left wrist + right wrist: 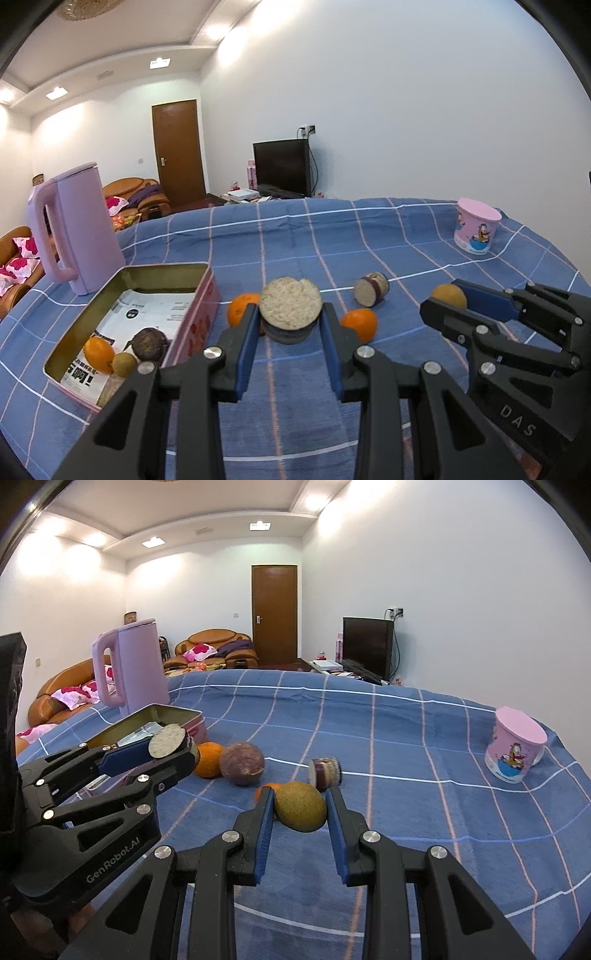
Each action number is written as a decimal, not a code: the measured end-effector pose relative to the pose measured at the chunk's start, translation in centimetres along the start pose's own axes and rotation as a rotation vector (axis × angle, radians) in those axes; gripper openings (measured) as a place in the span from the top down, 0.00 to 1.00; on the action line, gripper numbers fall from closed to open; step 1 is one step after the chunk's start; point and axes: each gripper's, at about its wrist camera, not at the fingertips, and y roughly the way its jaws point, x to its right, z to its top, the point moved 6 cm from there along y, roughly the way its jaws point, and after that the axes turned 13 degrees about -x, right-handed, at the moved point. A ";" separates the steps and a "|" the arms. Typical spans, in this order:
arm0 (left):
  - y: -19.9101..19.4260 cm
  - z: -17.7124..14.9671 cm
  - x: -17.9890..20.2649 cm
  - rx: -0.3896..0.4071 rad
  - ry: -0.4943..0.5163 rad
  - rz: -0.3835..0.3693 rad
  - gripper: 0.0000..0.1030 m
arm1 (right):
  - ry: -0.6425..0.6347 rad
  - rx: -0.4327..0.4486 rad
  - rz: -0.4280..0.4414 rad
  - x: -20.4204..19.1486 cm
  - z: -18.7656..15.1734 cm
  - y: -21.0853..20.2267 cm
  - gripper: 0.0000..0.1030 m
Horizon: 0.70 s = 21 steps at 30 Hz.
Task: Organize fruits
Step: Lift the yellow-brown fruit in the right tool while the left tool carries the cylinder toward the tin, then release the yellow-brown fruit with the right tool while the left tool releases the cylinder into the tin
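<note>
In my left gripper (290, 325) I clamp a cut, dark-skinned fruit half with a pale grainy face (290, 308), its flat side turned toward my camera, lifted clear of the blue checked cloth (295, 236) just right of the open pink tin box (192, 332). My right gripper (300, 806) is clenched on a round olive-yellow fruit (301, 805), the blue pads pressing both its sides, low over the cloth.

Inside the tin, on printed paper, lie a small orange (99, 354), a little yellow-green fruit (124, 363) and a dark purple round fruit (149, 344), all close together at the near end.

On the cloth beside the tin sits another orange (240, 309), with a third orange (360, 324) near my left gripper's right finger. From the right camera a whole purple-brown fruit (242, 762) rests touching the orange by the tin. A second cut dark fruit piece (371, 290) lies on its side further back.

A tall lilac kettle with a handle (79, 229) stands behind the tin; a pink cartoon cup (476, 230) sits upside down, well apart to the right.
</note>
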 end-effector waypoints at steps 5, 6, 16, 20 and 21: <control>-0.1 0.0 -1.5 -0.006 -0.022 0.013 0.66 | -0.033 -0.001 0.013 -1.6 0.9 0.5 0.70; -0.1 0.0 -1.9 -0.007 -0.027 0.020 0.66 | -0.041 -0.001 0.016 -2.0 1.1 0.6 0.70; 0.0 0.2 -5.6 -0.015 -0.082 0.063 0.66 | -0.104 -0.001 0.056 -5.6 2.8 1.7 0.70; 0.1 0.4 -7.3 -0.021 -0.100 0.085 0.66 | -0.122 -0.006 0.076 -6.9 3.2 2.3 0.70; 0.1 0.4 -7.8 -0.025 -0.105 0.090 0.66 | -0.127 -0.007 0.080 -7.2 3.2 2.4 0.70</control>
